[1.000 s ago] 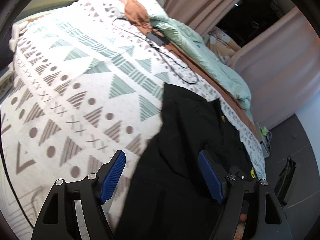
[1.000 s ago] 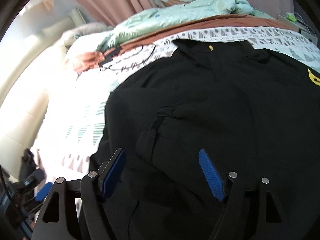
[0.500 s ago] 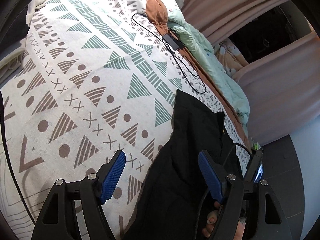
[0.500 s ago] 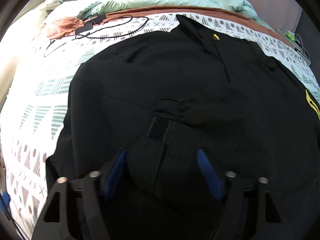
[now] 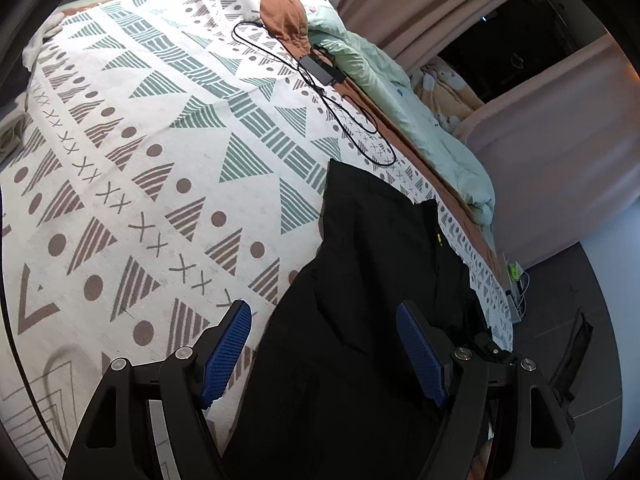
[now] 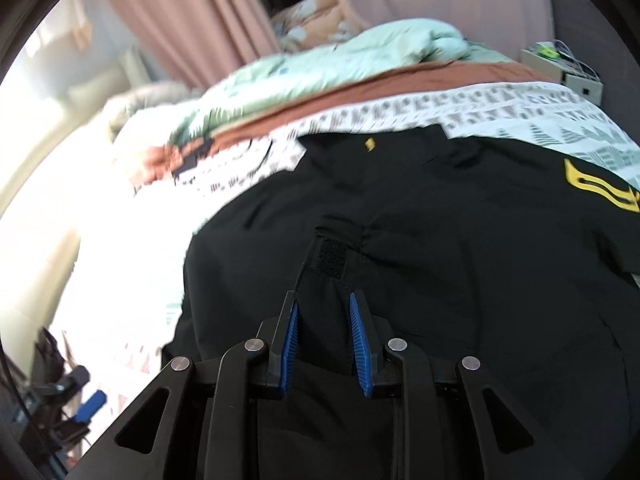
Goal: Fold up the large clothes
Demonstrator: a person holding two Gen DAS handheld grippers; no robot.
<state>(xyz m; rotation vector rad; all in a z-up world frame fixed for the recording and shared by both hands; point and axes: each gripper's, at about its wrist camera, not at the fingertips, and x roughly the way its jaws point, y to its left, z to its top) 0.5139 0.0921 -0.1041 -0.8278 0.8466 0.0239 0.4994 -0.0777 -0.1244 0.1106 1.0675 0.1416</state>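
From the right wrist, the far bedding [image 6: 340,80] smears into streaks and the window side is washed out white. The black jacket [image 6: 460,260] runs off the frame's right and bottom edges, its yellow emblem [image 6: 600,186] cut partway. From the left wrist, the small things on the floor [image 5: 516,276] beyond the bed are too tiny to name.

Setting: home bedroom. Landmark is a bed [image 5: 132,184] with white geometric-print cover. Along its far side lie a mint-green duvet [image 5: 404,108], a rust-brown blanket [image 5: 286,8] and a black charger with cable [image 5: 322,70]. Beyond the bed hang pink curtains [image 5: 560,128]. Dark floor [image 5: 576,292] beside the bed.
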